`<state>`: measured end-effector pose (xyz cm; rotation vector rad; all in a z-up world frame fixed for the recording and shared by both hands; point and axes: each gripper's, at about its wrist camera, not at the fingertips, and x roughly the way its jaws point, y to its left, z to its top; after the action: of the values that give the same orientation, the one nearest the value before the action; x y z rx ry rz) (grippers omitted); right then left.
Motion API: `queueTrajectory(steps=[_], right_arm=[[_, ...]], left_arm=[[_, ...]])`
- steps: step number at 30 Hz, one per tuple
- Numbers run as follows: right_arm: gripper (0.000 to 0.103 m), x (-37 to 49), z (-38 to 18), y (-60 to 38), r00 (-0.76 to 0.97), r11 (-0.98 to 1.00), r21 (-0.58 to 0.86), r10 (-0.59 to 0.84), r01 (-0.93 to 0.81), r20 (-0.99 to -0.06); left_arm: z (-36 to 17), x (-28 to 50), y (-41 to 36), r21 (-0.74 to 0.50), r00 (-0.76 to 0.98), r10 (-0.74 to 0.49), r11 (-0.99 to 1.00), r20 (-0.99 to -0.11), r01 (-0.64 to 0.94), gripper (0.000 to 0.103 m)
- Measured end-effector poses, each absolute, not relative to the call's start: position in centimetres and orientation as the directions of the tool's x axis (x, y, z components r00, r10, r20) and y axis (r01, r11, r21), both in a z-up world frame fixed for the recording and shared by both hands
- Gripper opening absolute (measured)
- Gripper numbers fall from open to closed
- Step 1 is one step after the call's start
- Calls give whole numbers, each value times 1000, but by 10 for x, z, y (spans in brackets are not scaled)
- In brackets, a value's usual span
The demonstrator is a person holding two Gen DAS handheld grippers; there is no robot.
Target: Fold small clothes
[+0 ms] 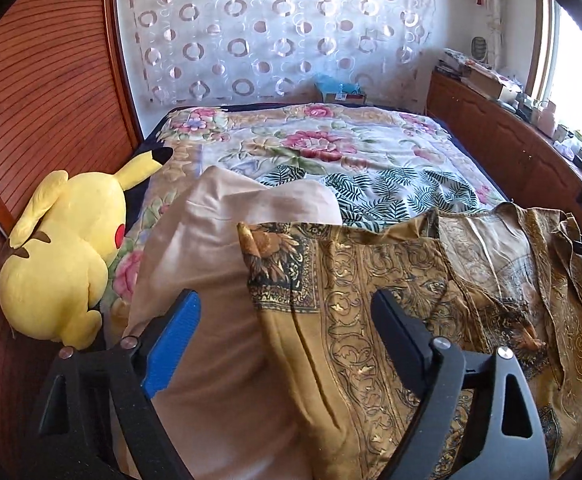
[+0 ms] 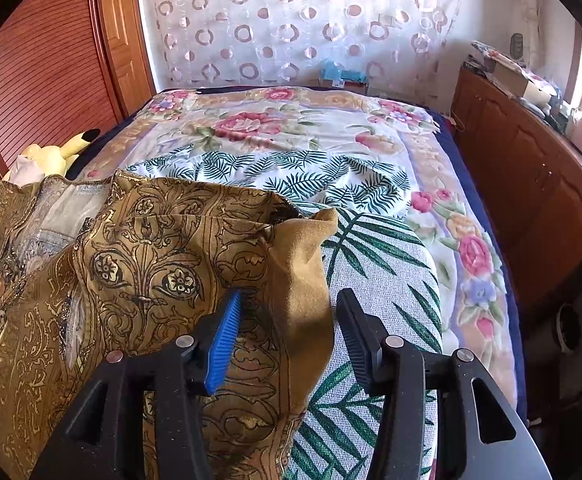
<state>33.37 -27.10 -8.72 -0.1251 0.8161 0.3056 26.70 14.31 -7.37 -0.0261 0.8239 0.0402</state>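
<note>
The thin golden-brown garment with dark swirly patterns [image 1: 371, 300] lies spread out across a padded board with a green leaf-print cover [image 2: 387, 280], which stands over the bed. It lies flat like that, I think, so it can be folded neatly. One end of it rests on a plain cream pillow [image 1: 219, 280].

The left tongs [image 1: 287, 340] stand wide above that end of the garment and grip nothing. They look ready to take hold of the edge.

The right tongs [image 2: 287, 344] are about half open. A plain brown flap of the garment sits between the two fingers, but the pads do not squeeze it. I think this flap is the next part to fold over.

A yellow plush toy with black-tipped ears [image 1: 63, 256] sits off to the side by the red-brown wooden wardrobe [image 1: 43, 100]. The flowery bed cover [image 2: 275, 128] stretches out beyond the board.
</note>
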Motion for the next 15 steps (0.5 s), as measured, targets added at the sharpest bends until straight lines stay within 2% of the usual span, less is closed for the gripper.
queueTrajectory(steps=[6, 8, 10, 15], right_arm=[[54, 334, -87, -273, 645, 951, 3, 212, -310, -734], [54, 334, -86, -273, 645, 950, 1, 212, -311, -734], [54, 334, -86, -273, 645, 950, 0, 211, -311, -734], [55, 334, -86, -273, 645, 950, -1, 212, -313, -734]], left_arm=[[-80, 273, 149, -24, 664, 10, 999, -748, -42, 75], [-83, 275, 152, -38, 658, -3, 999, -753, -39, 61], [-85, 277, 154, -58, 651, -17, 997, -759, -41, 52], [-85, 281, 158, -90, 653, -38, 995, -756, -46, 48]])
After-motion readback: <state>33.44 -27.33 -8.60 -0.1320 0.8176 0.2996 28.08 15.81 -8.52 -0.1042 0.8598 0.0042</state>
